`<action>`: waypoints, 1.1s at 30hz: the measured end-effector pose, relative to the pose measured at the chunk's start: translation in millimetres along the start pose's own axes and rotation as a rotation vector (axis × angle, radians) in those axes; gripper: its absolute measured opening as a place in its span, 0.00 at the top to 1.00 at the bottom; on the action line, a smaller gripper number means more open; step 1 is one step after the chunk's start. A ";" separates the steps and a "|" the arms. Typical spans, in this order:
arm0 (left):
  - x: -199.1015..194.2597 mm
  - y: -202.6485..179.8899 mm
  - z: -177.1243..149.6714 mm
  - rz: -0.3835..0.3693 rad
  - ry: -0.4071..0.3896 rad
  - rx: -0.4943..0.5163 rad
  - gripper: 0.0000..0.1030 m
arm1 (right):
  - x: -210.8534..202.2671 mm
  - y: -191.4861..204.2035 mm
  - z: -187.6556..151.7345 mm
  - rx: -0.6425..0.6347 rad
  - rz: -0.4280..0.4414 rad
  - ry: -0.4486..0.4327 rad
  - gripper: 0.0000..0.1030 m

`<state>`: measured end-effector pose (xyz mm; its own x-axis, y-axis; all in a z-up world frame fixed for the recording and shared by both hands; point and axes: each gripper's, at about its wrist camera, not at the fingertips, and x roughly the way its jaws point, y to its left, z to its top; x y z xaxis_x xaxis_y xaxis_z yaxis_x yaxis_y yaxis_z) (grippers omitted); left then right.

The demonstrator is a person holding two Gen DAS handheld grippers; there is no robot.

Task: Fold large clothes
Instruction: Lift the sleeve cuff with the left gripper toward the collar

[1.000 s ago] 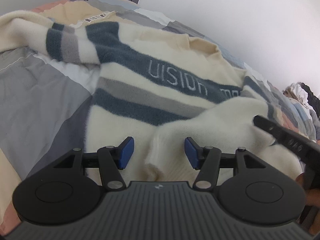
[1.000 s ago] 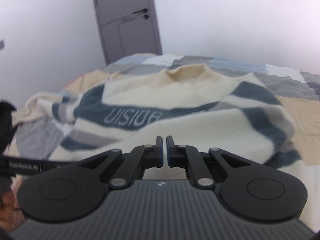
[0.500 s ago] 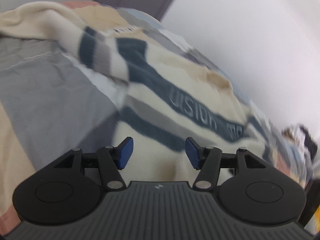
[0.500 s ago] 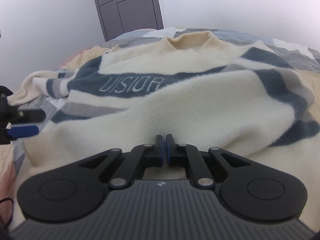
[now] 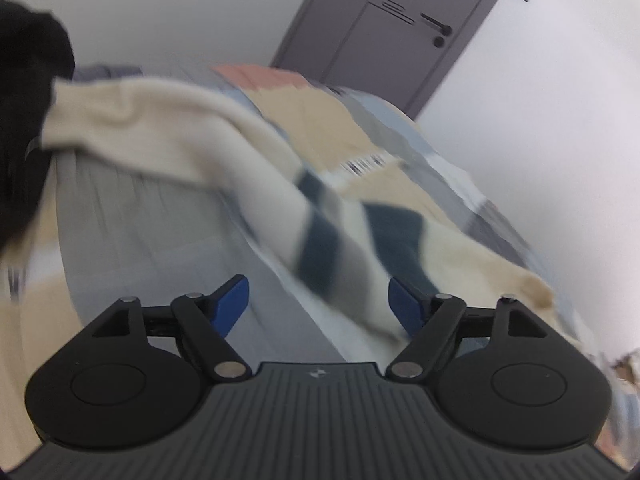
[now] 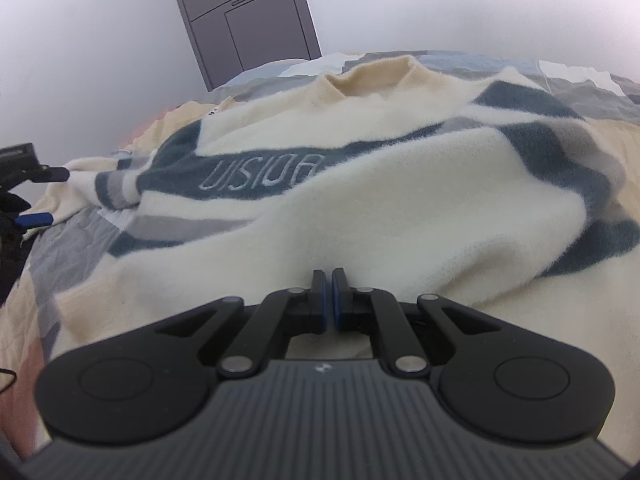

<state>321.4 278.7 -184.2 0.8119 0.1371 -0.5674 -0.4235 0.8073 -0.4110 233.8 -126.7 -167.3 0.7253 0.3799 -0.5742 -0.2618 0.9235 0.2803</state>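
Sweater [image 6: 360, 184], cream with dark teal and grey stripes and the lettering "VISION" across the chest, spread over a patchwork bedspread [image 6: 68, 252]; collar toward the door [image 6: 244, 16], one sleeve [image 5: 224, 168] stretched away from the body toward the bedspread's edge, blurred in the left wrist view.

Left gripper [image 5: 318, 304] held low over the bedspread beside that sleeve, blue pads [image 5: 232, 300] spread wide, nothing between them; striped part of the sleeve passing just ahead of the right-hand pad, contact not clear through the blur. Same gripper also visible at the far left edge of the right wrist view [image 6: 30, 196], near the sleeve's cuff end.

Right gripper [image 6: 329, 296] low over the near, lower part of the sweater, pointing toward the collar, fingers pressed nearly together with only a thin slit between the pads. Whether any fabric is pinched there: cannot tell; cream fleece bunched just beyond the tips.

Bedspread in blocks of grey, beige, pale blue and salmon. Grey panelled door with a dark handle behind the bed, set in plain white walls [image 6: 480, 4]. Dark shape [image 5: 24, 128] at the left edge of the left wrist view, next to the sleeve's cuff; identity unclear.
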 end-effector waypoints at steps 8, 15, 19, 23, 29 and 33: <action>59.0 120.9 16.5 -0.115 -0.049 -0.528 0.20 | 2.2 -2.9 3.8 0.067 0.001 0.019 0.93; 83.0 151.8 30.1 -0.086 -0.202 -0.719 0.20 | 3.1 -11.0 2.6 0.121 0.039 0.014 0.93; 97.8 138.9 46.5 0.025 -0.218 -0.645 0.20 | 5.2 -12.0 3.0 0.140 0.046 0.017 0.93; 111.2 127.9 59.7 0.118 -0.249 -0.562 0.21 | 7.1 -12.0 3.3 0.143 0.047 0.018 0.94; 123.5 126.9 71.7 0.188 -0.285 -0.537 0.35 | 10.3 -13.8 3.8 0.172 0.052 0.025 0.94; 123.3 128.4 82.1 0.171 -0.256 -0.508 0.72 | 11.4 -14.2 5.2 0.189 0.051 0.033 0.94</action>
<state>400.1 446.3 -248.3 0.7595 0.4259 -0.4917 -0.6449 0.3941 -0.6548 249.1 -135.7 -173.8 0.6924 0.4300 -0.5793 -0.1712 0.8780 0.4470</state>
